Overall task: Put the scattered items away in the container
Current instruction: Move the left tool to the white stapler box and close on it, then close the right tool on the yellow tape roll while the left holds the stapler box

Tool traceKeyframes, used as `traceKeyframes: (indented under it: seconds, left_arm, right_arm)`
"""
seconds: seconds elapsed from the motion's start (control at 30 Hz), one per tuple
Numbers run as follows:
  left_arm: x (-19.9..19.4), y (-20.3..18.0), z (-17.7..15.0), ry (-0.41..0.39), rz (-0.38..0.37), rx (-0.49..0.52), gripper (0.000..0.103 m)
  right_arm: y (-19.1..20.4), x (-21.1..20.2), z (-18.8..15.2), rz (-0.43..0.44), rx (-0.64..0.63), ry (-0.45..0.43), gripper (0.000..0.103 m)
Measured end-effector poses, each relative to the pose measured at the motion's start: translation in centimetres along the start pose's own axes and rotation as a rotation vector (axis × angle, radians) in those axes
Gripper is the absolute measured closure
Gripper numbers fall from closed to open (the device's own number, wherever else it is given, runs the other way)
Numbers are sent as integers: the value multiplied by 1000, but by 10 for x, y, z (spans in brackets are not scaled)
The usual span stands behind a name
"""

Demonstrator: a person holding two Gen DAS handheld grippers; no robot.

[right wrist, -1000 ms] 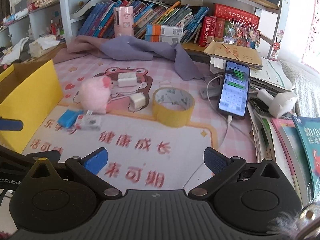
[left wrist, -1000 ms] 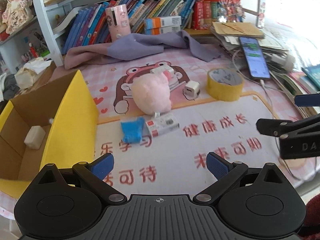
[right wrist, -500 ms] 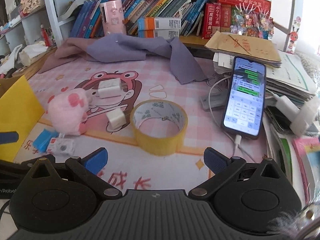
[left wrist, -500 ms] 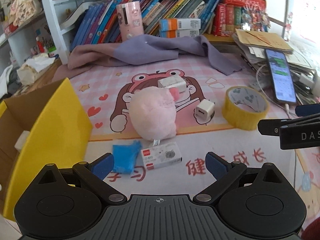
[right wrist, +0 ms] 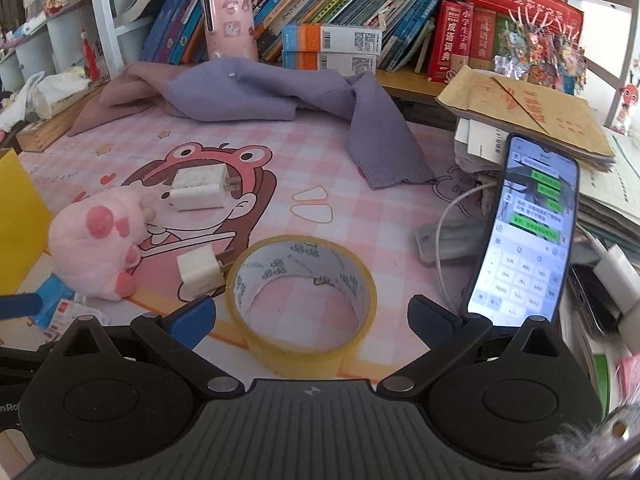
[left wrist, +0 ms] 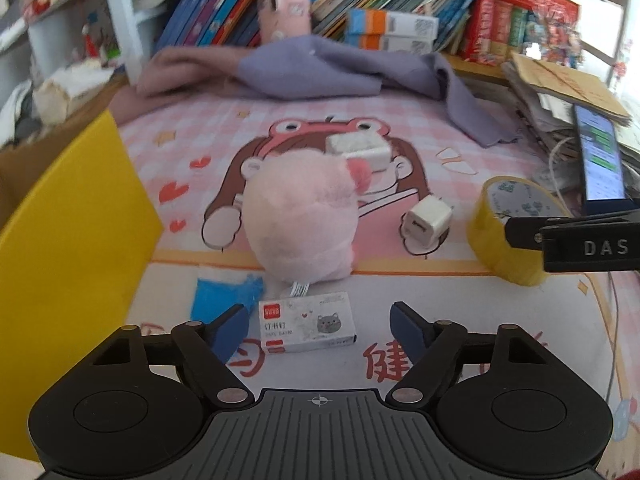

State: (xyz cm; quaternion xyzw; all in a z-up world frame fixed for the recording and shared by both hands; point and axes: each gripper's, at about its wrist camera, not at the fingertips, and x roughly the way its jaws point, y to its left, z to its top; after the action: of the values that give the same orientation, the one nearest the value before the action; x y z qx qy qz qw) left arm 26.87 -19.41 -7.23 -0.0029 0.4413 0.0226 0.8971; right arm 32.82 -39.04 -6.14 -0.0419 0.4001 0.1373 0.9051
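- task looks early, judging by the layout: most loose items lie out on the pink cartoon-print mat covering the worktop, none held.
- left gripper hangs low over the small white staple box with a cat print; jaws closing, box between them, blue pads not yet pressing on it.
- crumpled blue packet lies just left of the staple box, fluffy pink plush toy just behind both.
- right gripper has jaws apart, straddling the yellow roll of clear tape; pads not touching it.
- small white cube charger sits just beside the tape roll; bigger white plug adapter lies further back on the mat.
- container: yellow cardboard box at the left edge, near the plush; its inside is not visible in these views, contents cannot tell.
- left to do: staple box, blue packet, plush, both chargers, tape.
- black smartphone on a cable and the purple cloth probably stay put.
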Motion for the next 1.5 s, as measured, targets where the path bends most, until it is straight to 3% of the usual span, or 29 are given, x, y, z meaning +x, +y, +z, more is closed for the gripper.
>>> traceKeyframes:
  seconds: [0.17,0.47,0.63,0.67,0.73,0.8,1.5]
  left_arm:
    - [16,6,-1,42,-3,-67,32]
    - [23,1,4,24,27,-37,34]
    - [22,4,5,22,35,-44,49]
    - [21,5,5,24,32,-45,49]
    - [21,6,5,30,28,-47,50]
    - [18,7,5,33,22,-59,50]
    - [-62,0,-7,-138,-26,34,50]
  right_arm:
    - [-2,12,3,9,-15,19,0]
    - [-1,32,9,22,-56,43,0]
    - [-1,38,7,22,-75,66,1]
    - [-1,38,6,25,-82,68,2]
    - [1,36,5,43,-93,64,17]
    - [3,32,5,36,-97,56,17]
    - [18,-37,-17,83,-64,-22,17]
